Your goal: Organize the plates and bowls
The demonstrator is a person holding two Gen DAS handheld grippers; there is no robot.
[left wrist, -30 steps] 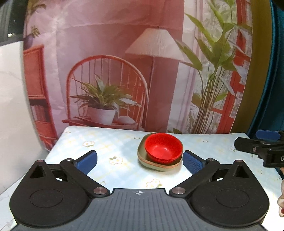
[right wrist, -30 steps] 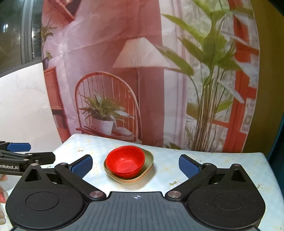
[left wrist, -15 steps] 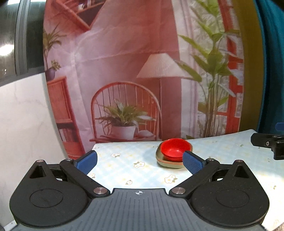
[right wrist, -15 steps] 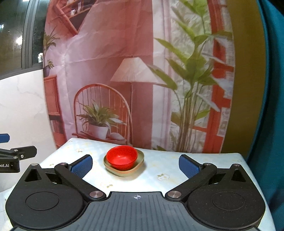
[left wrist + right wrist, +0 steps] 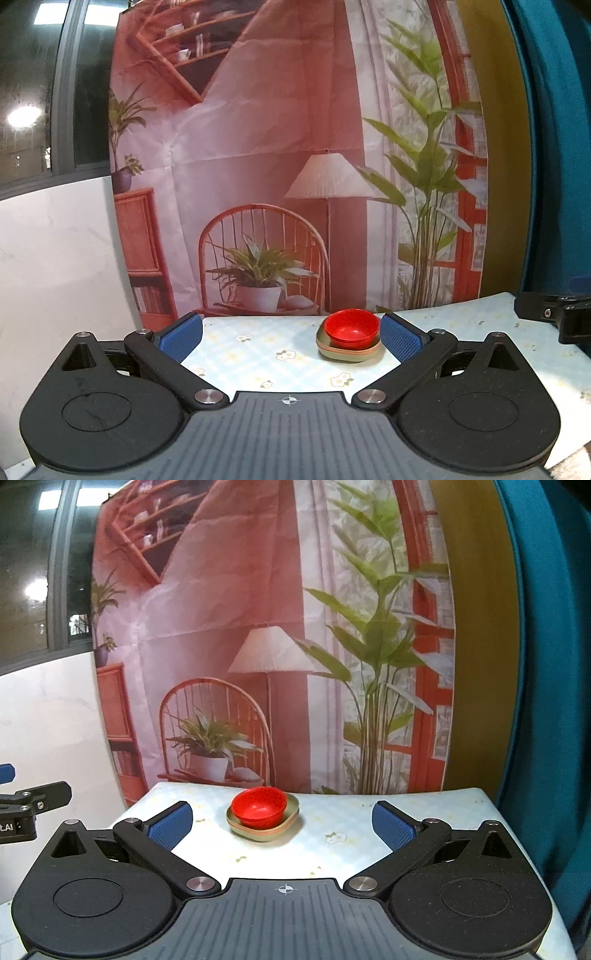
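Toppling of the red bowl (image 5: 259,808) nested on stacked plates (image 5: 263,829), well ahead of both wide-open, empty hand-held grippers, left (image 5: 291,334) and right (image 5: 281,820), could be caused by careless approach.

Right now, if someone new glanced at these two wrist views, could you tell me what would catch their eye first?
The red bowl stands out at once, nested on a stack of olive-beige plates near the far edge of the floral tablecloth. Behind it hangs a large printed backdrop of a pink room with a lamp, chair and plants. Both the left gripper and right gripper hover open and empty, short of the stack.
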